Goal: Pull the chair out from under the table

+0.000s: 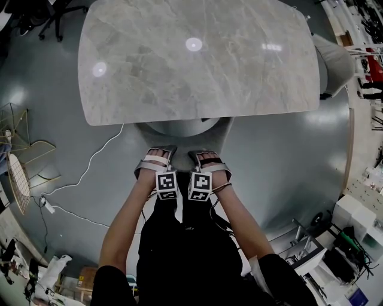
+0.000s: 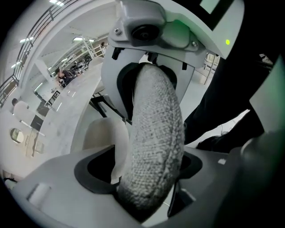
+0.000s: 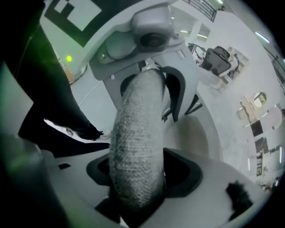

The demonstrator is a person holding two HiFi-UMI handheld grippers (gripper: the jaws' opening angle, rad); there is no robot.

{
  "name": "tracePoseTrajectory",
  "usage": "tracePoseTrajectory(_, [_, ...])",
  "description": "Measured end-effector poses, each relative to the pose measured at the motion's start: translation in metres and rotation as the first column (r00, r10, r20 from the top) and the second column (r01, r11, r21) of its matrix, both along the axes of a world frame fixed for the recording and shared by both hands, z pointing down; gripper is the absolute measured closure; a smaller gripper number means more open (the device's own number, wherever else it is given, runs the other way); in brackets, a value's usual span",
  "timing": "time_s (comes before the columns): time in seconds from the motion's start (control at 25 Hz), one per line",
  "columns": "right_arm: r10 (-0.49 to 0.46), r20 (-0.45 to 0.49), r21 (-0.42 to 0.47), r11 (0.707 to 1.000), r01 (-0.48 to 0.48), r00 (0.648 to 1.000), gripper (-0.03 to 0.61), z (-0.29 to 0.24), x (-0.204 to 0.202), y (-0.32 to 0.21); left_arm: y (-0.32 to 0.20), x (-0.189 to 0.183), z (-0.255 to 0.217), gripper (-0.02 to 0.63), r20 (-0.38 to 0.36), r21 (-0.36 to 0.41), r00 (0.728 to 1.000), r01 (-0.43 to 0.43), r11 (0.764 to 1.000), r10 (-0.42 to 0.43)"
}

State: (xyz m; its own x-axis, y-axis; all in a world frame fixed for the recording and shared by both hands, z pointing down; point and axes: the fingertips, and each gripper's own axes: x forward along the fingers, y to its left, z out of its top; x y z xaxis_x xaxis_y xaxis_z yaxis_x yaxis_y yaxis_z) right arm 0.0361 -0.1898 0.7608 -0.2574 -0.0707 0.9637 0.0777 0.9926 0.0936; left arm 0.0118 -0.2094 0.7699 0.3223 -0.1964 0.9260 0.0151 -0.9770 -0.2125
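Chair: only its backrest top (image 2: 153, 147) is clear, a grey woven padded edge. It lies just off the near edge of the table (image 1: 197, 60), which has a grey marble-look top. In head view the chair can't be told from the table base, and the rest seems tucked under.

L gripper (image 2: 149, 178): jaws spread wide and straddling the backrest edge. White pad is close on one side, dark gap on the other, and no squeeze is seen, so nothing is held. R gripper (image 3: 136, 178): jaws also apart with the same padded edge (image 3: 136, 151) running between them. Dark gaps show both sides, no grip.

Each gripper view shows the other gripper further along the edge: R one (image 2: 147, 75) and L one (image 3: 149, 75). In head view L (image 1: 157, 156) and R (image 1: 207, 160) sit side by side and near each other, pointing steeply down, with marker cubes (image 1: 167, 185) facing the cam.

Person's forearms reach down to them; black clothing is below. White cable (image 1: 90, 164) runs on the grey floor to the left. Black office chair (image 1: 54, 15) stands far top left, well apart.
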Motion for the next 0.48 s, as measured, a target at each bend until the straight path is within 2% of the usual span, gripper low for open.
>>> tracePoseTrajectory(0.16, [-0.006,-0.02,0.024,1.0,0.006,1.0,0.322,0.004,0.001,-0.003,-0.002,0.0,0.005,0.256,0.011,0.008,1.0,-0.003,1.0,0.003])
tracePoseTrajectory(0.24, [-0.022,-0.051,0.018,1.0,0.023,0.998,0.322,0.007,0.003,-0.002,-0.005,-0.002,0.006,0.266,0.032,0.035,0.999,-0.007,0.999,0.006])
tracePoseTrajectory(0.32, [-0.038,-0.08,0.003,0.999,0.039,0.996,0.324,0.01,0.004,0.0,-0.009,-0.005,0.007,0.344,0.059,0.072,0.998,-0.02,0.997,0.016])
tracePoseTrajectory(0.48, [-0.071,-0.097,0.031,0.997,0.074,0.993,0.346,0.013,0.006,0.001,-0.006,-0.004,0.01,0.393,0.083,0.078,0.995,-0.064,0.995,0.057])
